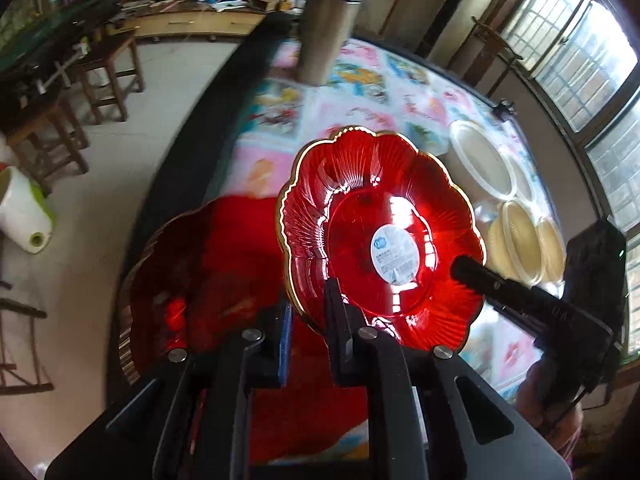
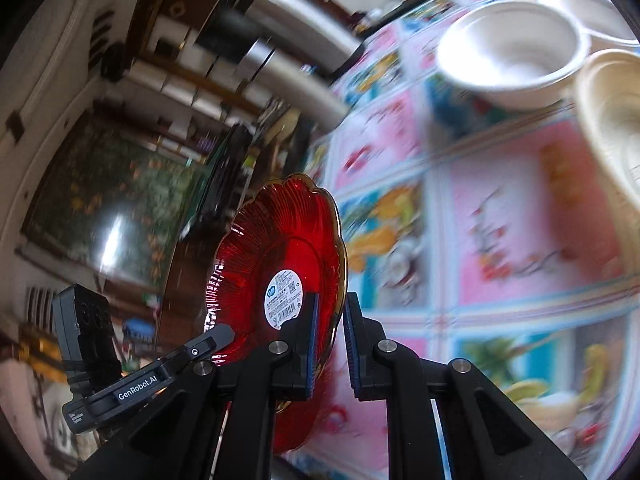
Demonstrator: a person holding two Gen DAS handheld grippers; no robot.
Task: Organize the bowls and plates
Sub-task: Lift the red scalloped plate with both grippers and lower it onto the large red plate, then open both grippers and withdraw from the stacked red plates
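A red glass plate [image 1: 380, 216] with a scalloped gold rim and a white sticker is held up tilted above the table. My left gripper [image 1: 308, 298] is shut on its lower rim. My right gripper [image 2: 332, 298] is shut on the rim of the same red plate [image 2: 280, 248]; one of its fingers [image 1: 472, 272] lies across the plate's right side in the left wrist view. The left gripper [image 2: 222, 334] touches the plate's lower left in the right wrist view. A stack of red plates [image 1: 200, 276] sits below, near the table's edge.
The table carries a cartoon-print cloth [image 2: 500, 220]. A white plate [image 1: 480, 160] and cream bowls [image 1: 520, 240] stand at the far right; a white bowl [image 2: 508, 52] and a cream bowl [image 2: 612, 120] show in the right wrist view. A metal pipe [image 1: 324, 20] rises from the table.
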